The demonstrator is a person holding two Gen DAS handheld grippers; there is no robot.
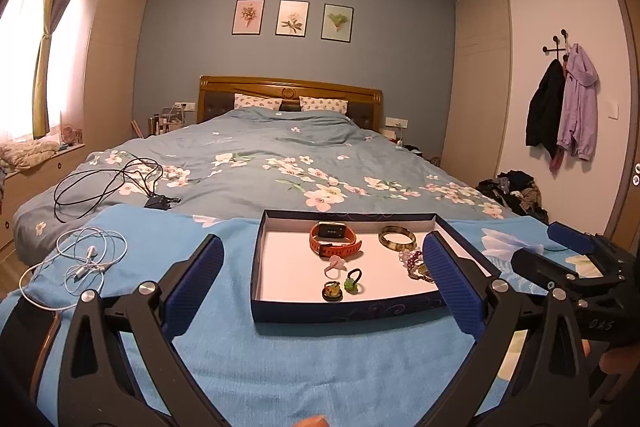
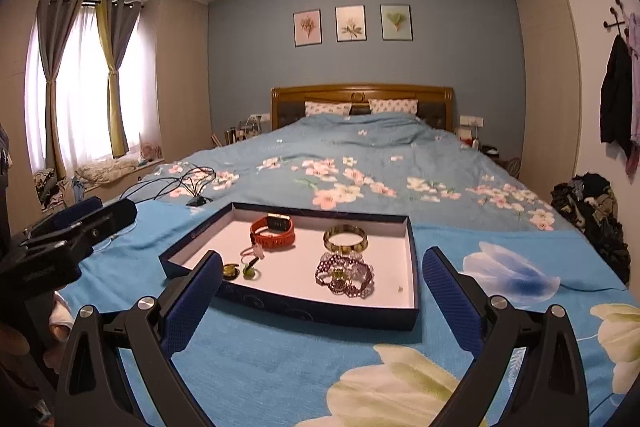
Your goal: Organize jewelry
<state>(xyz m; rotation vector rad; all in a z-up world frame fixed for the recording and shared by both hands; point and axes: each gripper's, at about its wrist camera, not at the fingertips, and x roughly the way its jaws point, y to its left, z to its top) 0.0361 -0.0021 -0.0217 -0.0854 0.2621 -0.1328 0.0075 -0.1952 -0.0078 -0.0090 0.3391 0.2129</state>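
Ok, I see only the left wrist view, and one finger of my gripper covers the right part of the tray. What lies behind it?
Observer: A tangled pile of beaded bracelets, dark red and pale, just nearer than the bangle.
Operator: Is anything else in that corner?
Observer: One tiny loose piece lies near the right wall of the tray; it is too small to identify.
Operator: Does the right gripper hold something?
Observer: No. The right gripper has its jaws wide open, with nothing between them.
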